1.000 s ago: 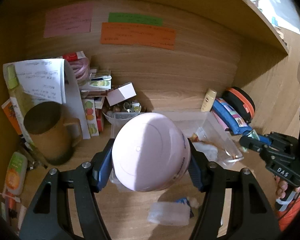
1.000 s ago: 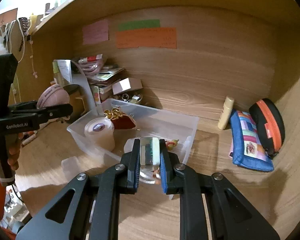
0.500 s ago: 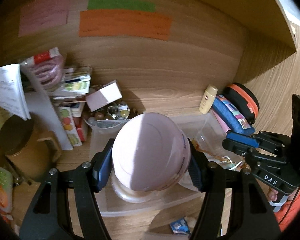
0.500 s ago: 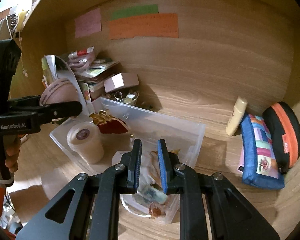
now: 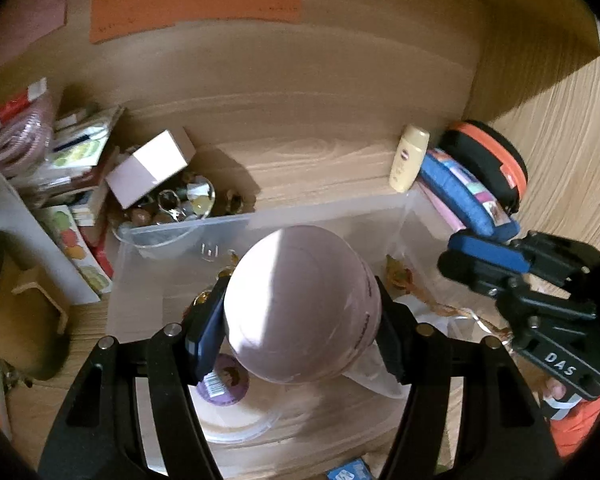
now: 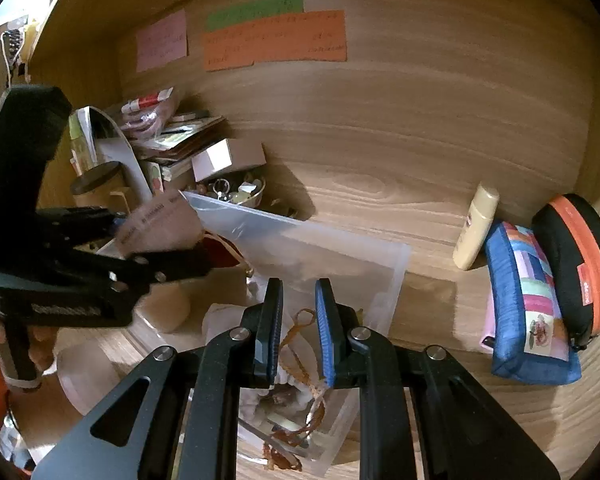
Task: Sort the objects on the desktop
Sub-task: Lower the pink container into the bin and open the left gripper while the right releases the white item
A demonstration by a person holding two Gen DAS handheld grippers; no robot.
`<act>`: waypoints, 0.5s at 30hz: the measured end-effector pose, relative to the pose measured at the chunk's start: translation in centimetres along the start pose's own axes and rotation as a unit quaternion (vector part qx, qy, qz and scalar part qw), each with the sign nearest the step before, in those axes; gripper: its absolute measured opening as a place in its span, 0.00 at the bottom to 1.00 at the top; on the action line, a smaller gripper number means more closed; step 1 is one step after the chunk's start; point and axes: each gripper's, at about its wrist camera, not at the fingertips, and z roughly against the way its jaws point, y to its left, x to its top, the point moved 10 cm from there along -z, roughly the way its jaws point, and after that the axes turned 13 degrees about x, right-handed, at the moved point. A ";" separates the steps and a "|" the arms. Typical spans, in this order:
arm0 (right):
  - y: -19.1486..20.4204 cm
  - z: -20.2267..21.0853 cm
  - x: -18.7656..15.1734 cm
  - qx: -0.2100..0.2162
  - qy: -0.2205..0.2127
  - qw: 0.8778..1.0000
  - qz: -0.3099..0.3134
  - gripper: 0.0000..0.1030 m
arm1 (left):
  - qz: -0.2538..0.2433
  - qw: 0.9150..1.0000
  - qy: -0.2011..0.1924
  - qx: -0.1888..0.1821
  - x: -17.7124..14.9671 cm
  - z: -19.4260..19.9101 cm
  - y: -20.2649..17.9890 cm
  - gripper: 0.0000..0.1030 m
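Observation:
My left gripper [image 5: 300, 320] is shut on a round pink container [image 5: 300, 308] and holds it over the left part of a clear plastic bin [image 5: 260, 220]. The same container shows in the right wrist view [image 6: 160, 224]. My right gripper [image 6: 298, 320] is open and empty over the bin's [image 6: 340, 248] right end, above a small clear item and a brown cord [image 6: 296, 420] lying in the bin. A roll with a purple label [image 5: 222, 380] stands in the bin under the pink container.
A cream bottle [image 6: 476, 232], a blue patchwork pouch [image 6: 528, 308] and a black-orange case [image 6: 580, 264] lie right of the bin. A glass bowl of trinkets [image 5: 172, 212], a white box [image 5: 148, 168], stacked books and a brown mug [image 6: 96, 184] crowd the left. Wooden walls close the back.
My right gripper opened and dropped the small clear item into the bin. My left gripper carried the pink container forward over the bin.

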 end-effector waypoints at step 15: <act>-0.4 2.1 0.7 -0.013 -0.040 0.999 0.008 0.45 | -0.052 0.998 0.035 0.026 -0.7 -1.4 -1.6 0.63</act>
